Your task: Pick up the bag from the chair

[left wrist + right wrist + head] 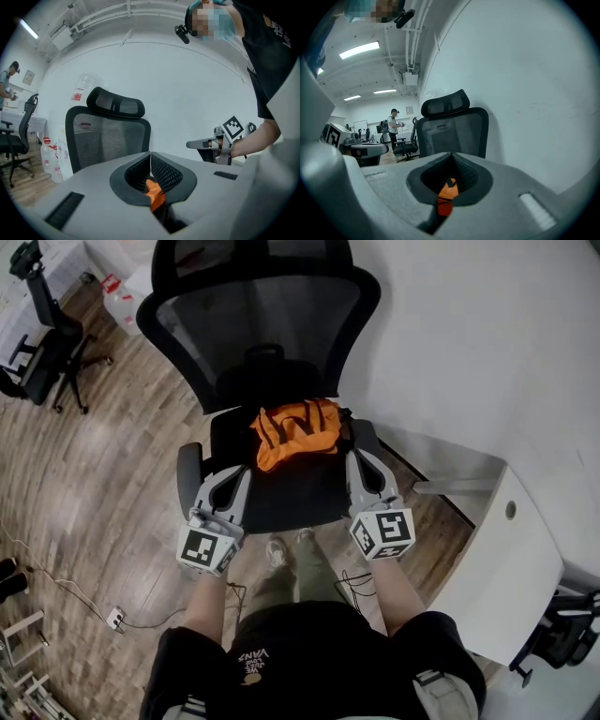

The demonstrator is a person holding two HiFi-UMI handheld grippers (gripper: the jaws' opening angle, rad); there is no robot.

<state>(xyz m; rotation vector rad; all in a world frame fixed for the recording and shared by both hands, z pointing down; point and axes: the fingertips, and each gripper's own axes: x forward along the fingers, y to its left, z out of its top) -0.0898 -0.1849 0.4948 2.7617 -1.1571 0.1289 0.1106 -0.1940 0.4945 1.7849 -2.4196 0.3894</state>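
An orange bag (297, 432) with black straps lies crumpled on the seat of a black mesh office chair (262, 334), towards the backrest. My left gripper (242, 476) hovers over the seat's front left corner, short of the bag. My right gripper (357, 461) is over the right armrest, just beside the bag's right edge. In the left gripper view the jaws (150, 153) meet at their tips, with a strip of the bag (154, 193) showing behind them. The right gripper view has the same: tips (451, 154) touching, the bag (447, 192) beyond. Neither holds anything.
A white desk (506, 568) stands close on the right, against a white wall (469, 334). Another black chair (52, 343) is at the far left. Cables and a power strip (114, 618) lie on the wooden floor. A person (395, 123) stands far back in the room.
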